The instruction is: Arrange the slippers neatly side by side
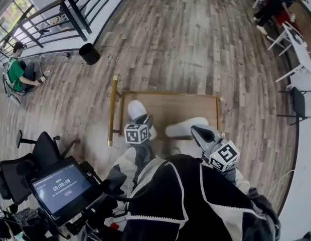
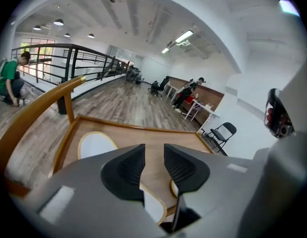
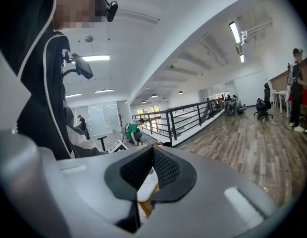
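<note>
Over tray [image 1: 181, 106] | left gripper [image 2: 154, 155] narrowly open, empty, at left slipper [image 1: 136, 108] | right gripper [image 3: 153, 155] closed, empty | step: pre-grasp | next: widen, clamp rim, align with right slipper [image 1: 184, 128]

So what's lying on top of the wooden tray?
The left slipper and the right slipper, both white, lying apart on the tray. The left gripper covers the left one's near end; the right gripper overlaps the right one's end.

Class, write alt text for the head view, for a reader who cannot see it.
Two white slippers lie at different angles on a wooden tray, the left gripper at one, the right gripper by the other.
</note>
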A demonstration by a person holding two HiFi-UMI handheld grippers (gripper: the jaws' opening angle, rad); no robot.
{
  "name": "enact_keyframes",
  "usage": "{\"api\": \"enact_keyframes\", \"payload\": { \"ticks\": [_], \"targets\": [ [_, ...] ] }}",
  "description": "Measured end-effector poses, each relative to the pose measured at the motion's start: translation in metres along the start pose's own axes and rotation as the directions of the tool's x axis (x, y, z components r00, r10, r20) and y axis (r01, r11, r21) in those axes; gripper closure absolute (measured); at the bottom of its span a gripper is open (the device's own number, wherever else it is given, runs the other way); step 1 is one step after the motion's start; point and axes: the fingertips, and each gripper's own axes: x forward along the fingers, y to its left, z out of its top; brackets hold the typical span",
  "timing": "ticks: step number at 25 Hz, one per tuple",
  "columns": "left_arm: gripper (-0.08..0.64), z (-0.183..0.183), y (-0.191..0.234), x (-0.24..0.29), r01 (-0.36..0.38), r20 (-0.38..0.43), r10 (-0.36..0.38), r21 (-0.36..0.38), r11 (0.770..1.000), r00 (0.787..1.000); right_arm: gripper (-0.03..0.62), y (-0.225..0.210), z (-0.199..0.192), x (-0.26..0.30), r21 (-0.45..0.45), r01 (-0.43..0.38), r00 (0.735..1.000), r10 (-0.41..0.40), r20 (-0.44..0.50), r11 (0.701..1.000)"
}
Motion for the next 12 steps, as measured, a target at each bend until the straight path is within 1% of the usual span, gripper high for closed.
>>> {"api": "enact_keyframes", "payload": {
  "ticks": [2, 3, 6, 9, 12],
  "targets": [
    [0.406, -0.021, 0.025, 0.008, -0.074, -0.060, 0.072, -0.023, 0.997, 0.996, 0.588, 0.000, -0.003, -0.005, 0.003, 0.019, 1.000, -0.019, -0.008, 1.000],
    [0.371, -0.031, 0.037, 0.013, -0.107, -0.092, 0.104, -0.035, 0.994, 0.990, 0.588, -0.002, -0.004, -0.008, 0.005, 0.027, 1.000, -0.027, -0.012, 1.000],
    [0.331, -0.053, 0.065, 0.028, -0.196, -0.171, 0.184, -0.052, 0.979, 0.968, 0.588, -0.009, -0.009, -0.015, 0.014, 0.047, 0.999, -0.047, -0.025, 0.999],
    [0.304, -0.064, 0.082, 0.041, -0.251, -0.219, 0.229, -0.076, 0.965, 0.948, 0.588, -0.012, -0.014, -0.023, 0.025, 0.068, 0.997, -0.067, -0.039, 0.997],
    [0.310, -0.065, 0.089, 0.051, -0.275, -0.249, 0.253, -0.058, 0.960, 0.935, 0.588, -0.014, -0.016, -0.030, 0.028, 0.088, 0.995, -0.087, -0.047, 0.996]
  ]
}}
